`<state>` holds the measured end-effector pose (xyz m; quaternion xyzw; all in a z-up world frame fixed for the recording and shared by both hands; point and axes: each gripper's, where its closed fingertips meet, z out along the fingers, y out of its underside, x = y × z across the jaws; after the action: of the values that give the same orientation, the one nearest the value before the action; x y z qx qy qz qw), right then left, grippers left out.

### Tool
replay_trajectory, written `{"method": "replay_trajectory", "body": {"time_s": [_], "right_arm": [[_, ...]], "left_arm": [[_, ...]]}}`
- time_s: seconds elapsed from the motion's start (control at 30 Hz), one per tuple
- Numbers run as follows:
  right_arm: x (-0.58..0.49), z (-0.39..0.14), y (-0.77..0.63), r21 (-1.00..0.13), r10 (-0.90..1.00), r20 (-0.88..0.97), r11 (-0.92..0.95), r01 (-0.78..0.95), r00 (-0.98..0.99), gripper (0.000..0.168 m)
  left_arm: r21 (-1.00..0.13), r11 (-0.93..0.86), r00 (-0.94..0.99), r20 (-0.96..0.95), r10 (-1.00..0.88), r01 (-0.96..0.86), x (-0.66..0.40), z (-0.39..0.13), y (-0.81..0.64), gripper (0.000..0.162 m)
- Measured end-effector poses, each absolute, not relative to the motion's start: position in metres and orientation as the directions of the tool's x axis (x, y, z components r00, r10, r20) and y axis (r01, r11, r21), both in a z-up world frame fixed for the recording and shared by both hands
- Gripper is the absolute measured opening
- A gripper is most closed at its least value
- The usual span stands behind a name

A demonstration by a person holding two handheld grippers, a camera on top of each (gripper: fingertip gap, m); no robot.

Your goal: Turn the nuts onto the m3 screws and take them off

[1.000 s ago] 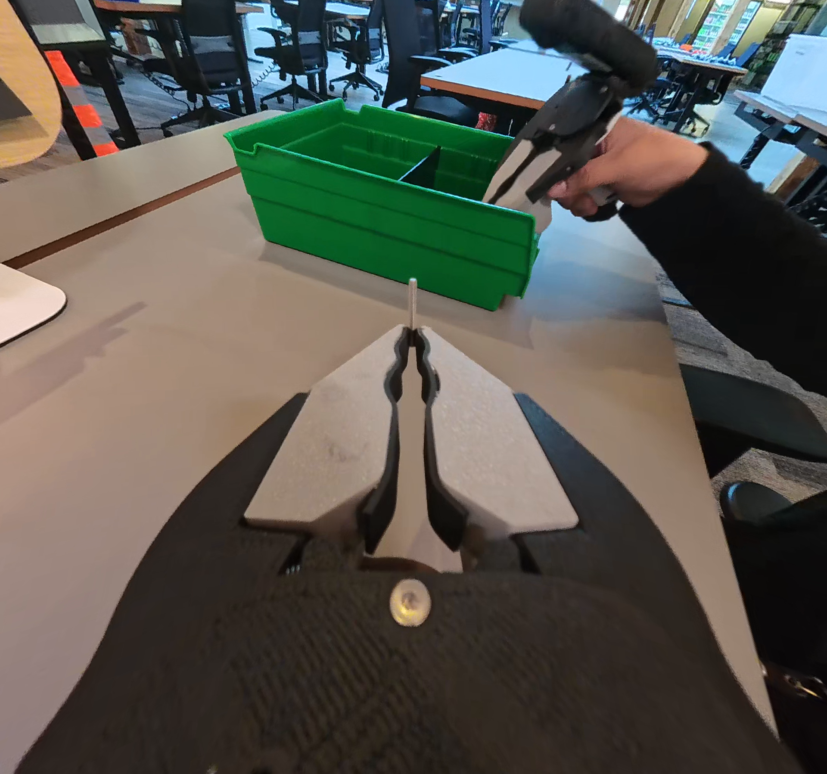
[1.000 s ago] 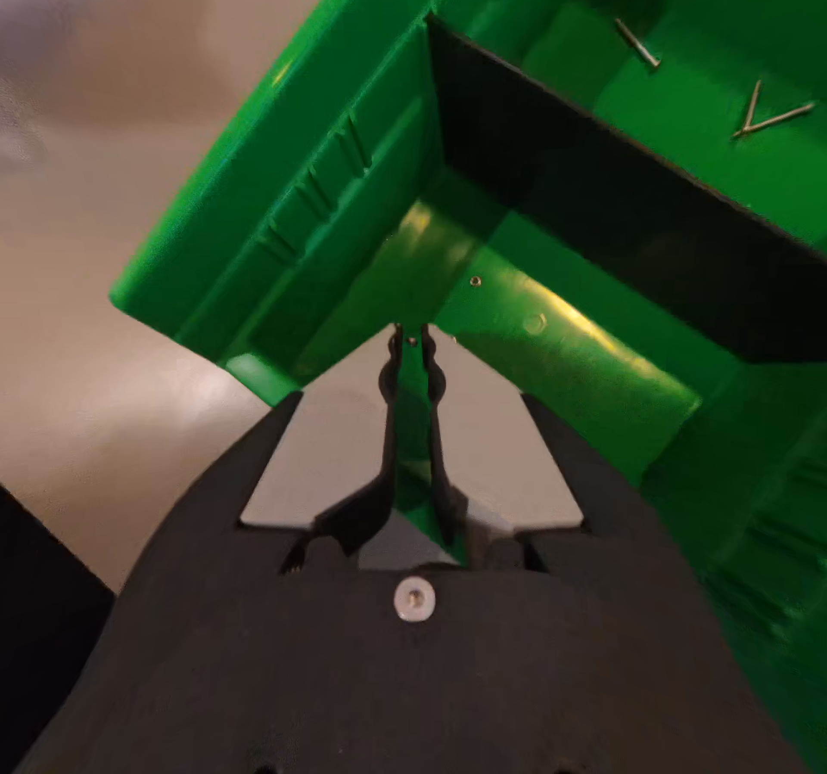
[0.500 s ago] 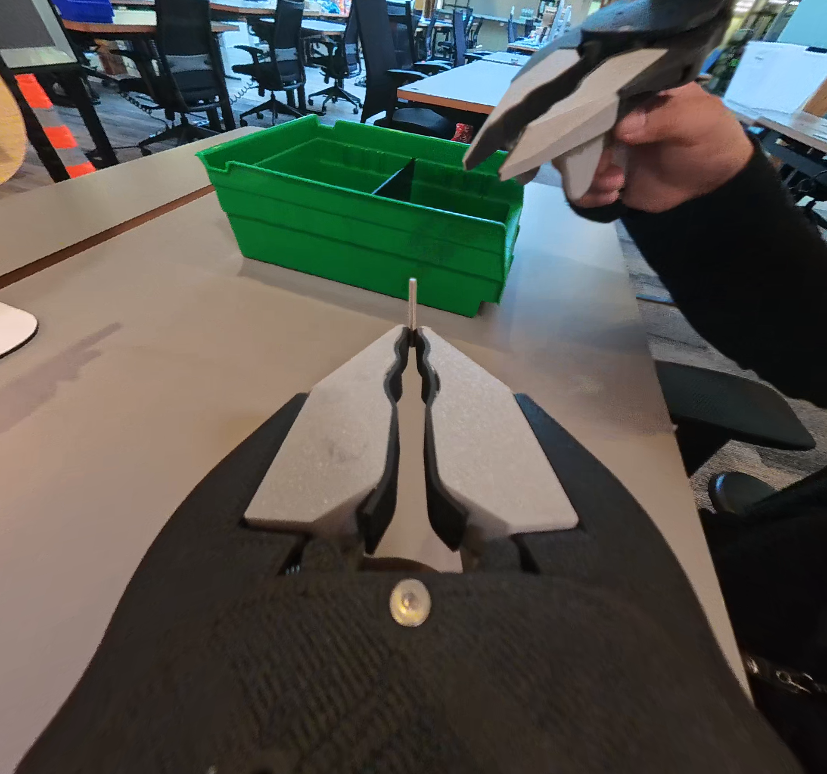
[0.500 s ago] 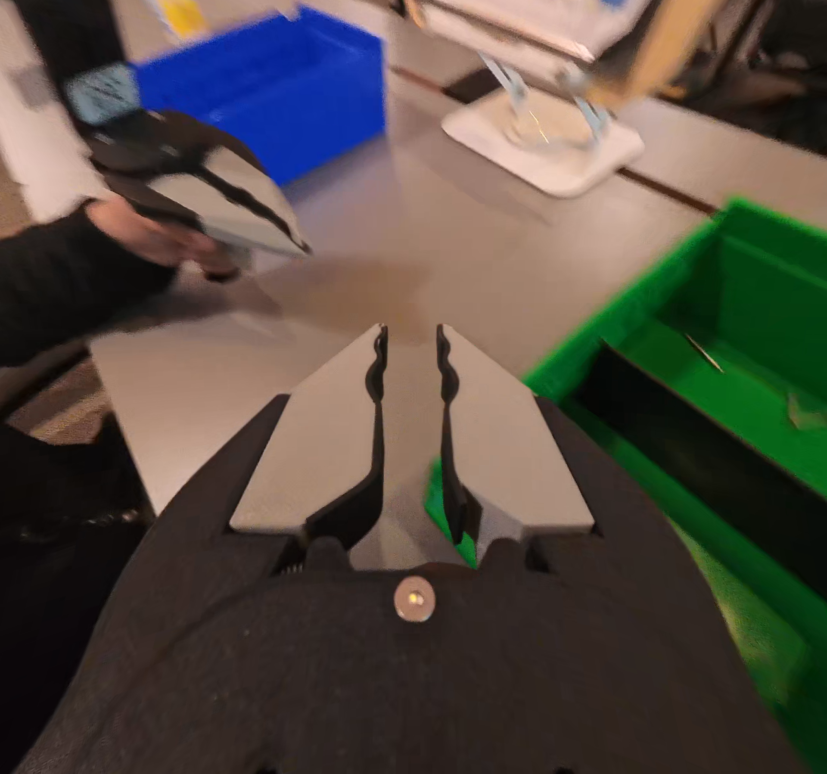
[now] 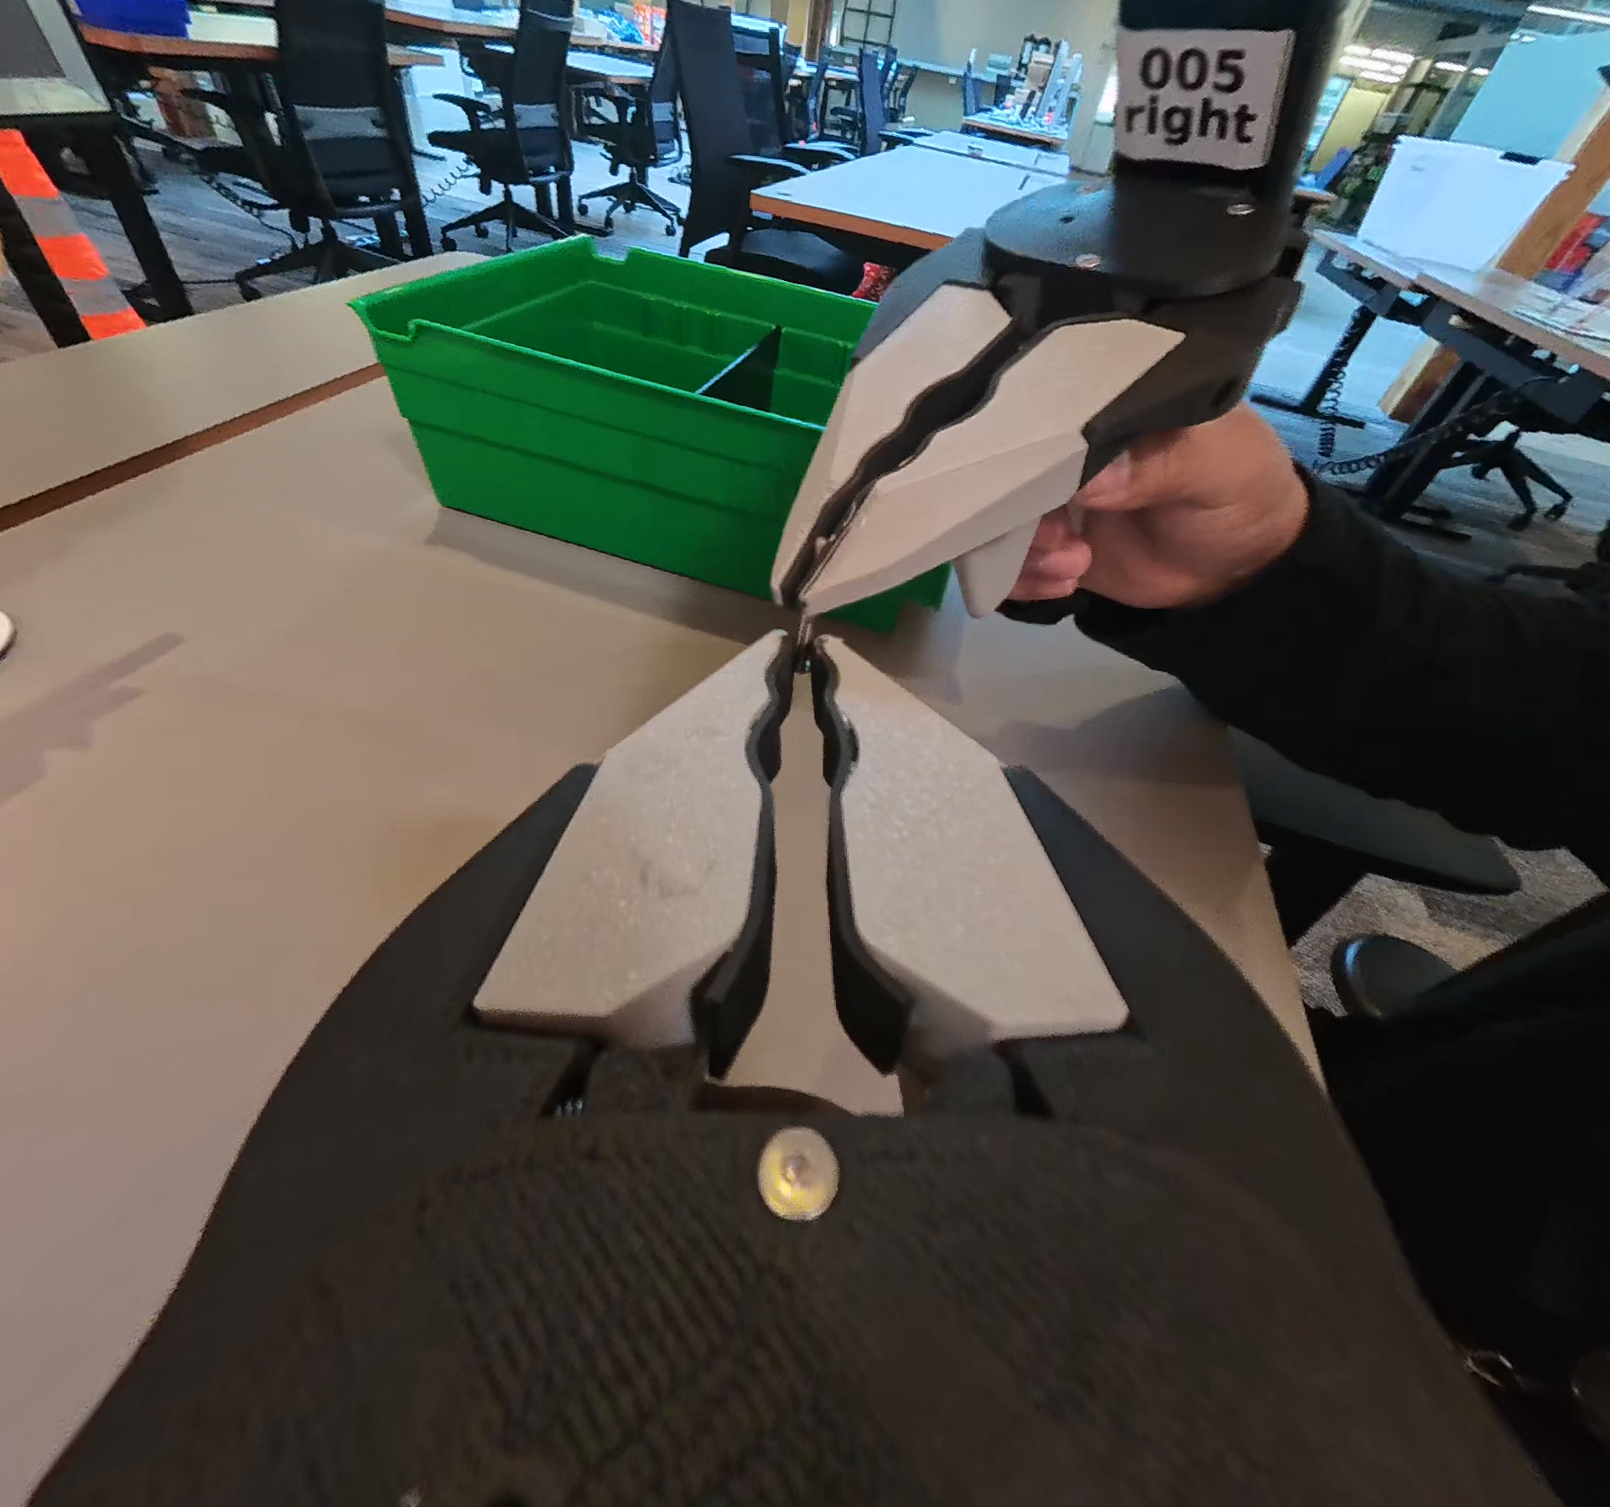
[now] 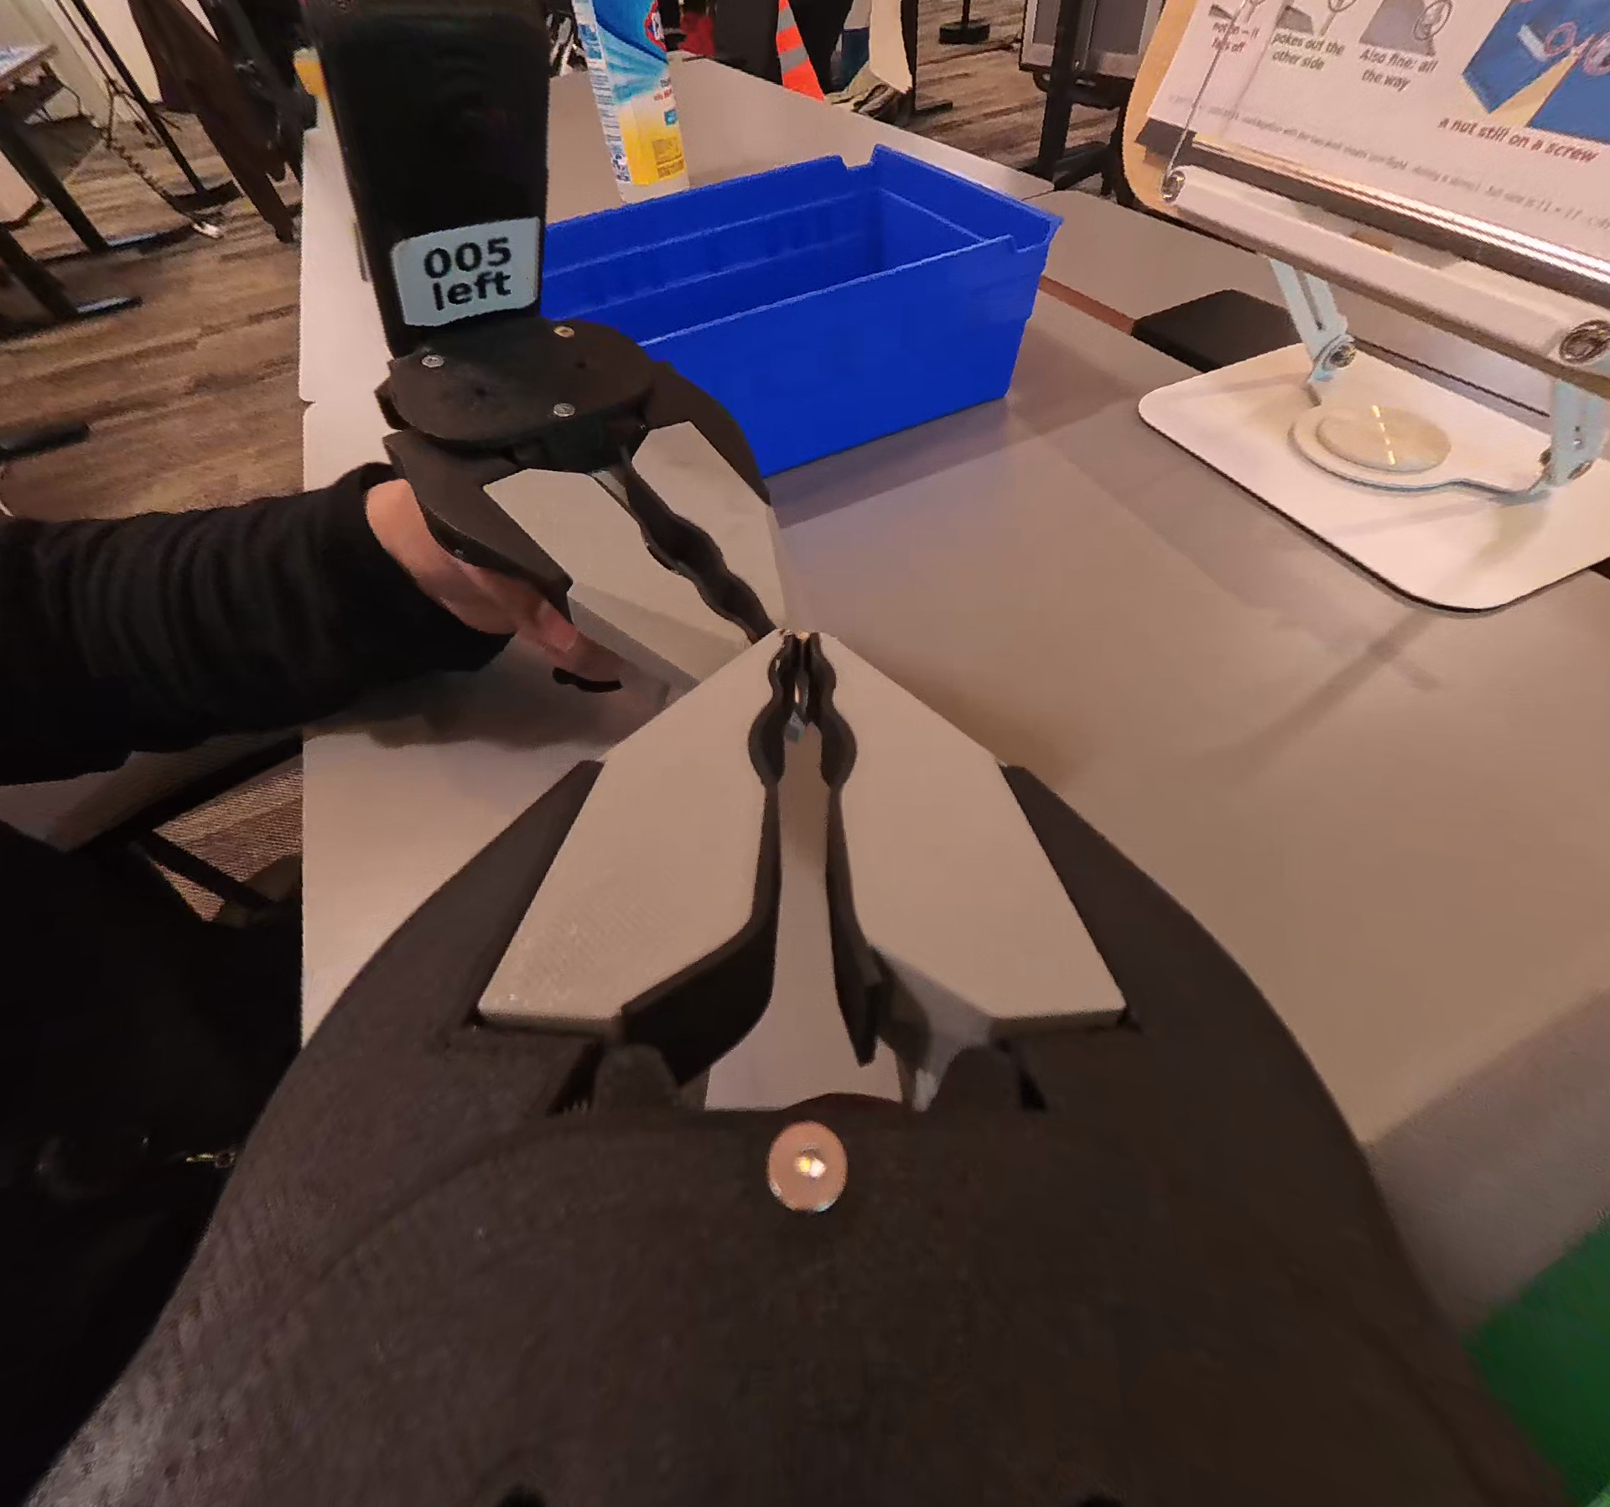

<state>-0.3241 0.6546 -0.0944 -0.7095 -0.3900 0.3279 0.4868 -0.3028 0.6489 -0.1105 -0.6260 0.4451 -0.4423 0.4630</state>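
Note:
My left gripper (image 5: pixel 797 657) is shut on a thin silver m3 screw (image 5: pixel 803 627) that stands upright from its tips above the grey table (image 5: pixel 305 681). My right gripper (image 5: pixel 797 594) comes down from the upper right and its tips meet the top of the screw, hiding most of the shaft. In the right wrist view my right gripper (image 6: pixel 797 644) is nearly closed on a tiny metal nut (image 6: pixel 791 639) at its tips, tip to tip with the left gripper (image 6: pixel 765 627). The nut is too small to see clearly.
A green bin (image 5: pixel 610 437) with a black divider (image 5: pixel 749 372) stands just behind the grippers. A blue bin (image 6: pixel 828 332), a wipes canister (image 6: pixel 632 62) and a white stand (image 6: pixel 1394 463) holding an instruction sheet stand across the table. Office chairs and desks fill the background.
My right gripper has left the green bin, swung over and come down onto the screw held by my left gripper. The left gripper has kept the screw upright and barely moved.

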Motion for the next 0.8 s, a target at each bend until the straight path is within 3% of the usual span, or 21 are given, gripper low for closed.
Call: {"method": "replay_trajectory", "body": {"time_s": [0.3, 0.43, 0.53, 0.63, 0.8], "right_arm": [[-0.265, -0.074, 0.687, -0.928, 0.743, 0.077, -0.191, 0.321, 0.665, 0.000], [-0.180, -0.043, 0.731, -0.914, 0.472, 0.263, -0.158, 0.374, 0.842, 0.000], [-0.114, -0.050, 0.762, -0.864, 0.315, 0.330, -0.280, 0.419, 0.890, 0.000], [-0.072, -0.079, 0.780, -0.796, 0.240, 0.333, -0.447, 0.408, 0.912, 0.026], [-0.073, -0.078, 0.782, -0.862, 0.217, 0.264, -0.384, 0.331, 0.940, 0.032]], "left_arm": [[-0.973, -0.204, 0.310, 0.163, -0.937, -0.104, -0.313, -0.107, 0.669, 0.016], [-0.972, -0.202, 0.322, 0.155, -0.934, -0.120, -0.313, -0.111, 0.671, 0.015], [-0.969, -0.200, 0.331, 0.143, -0.933, -0.144, -0.312, -0.116, 0.672, 0.014], [-0.967, -0.206, 0.336, 0.147, -0.930, -0.149, -0.313, -0.118, 0.674, 0.014], [-0.963, -0.214, 0.338, 0.149, -0.929, -0.164, -0.312, -0.123, 0.675, 0.014]]}}
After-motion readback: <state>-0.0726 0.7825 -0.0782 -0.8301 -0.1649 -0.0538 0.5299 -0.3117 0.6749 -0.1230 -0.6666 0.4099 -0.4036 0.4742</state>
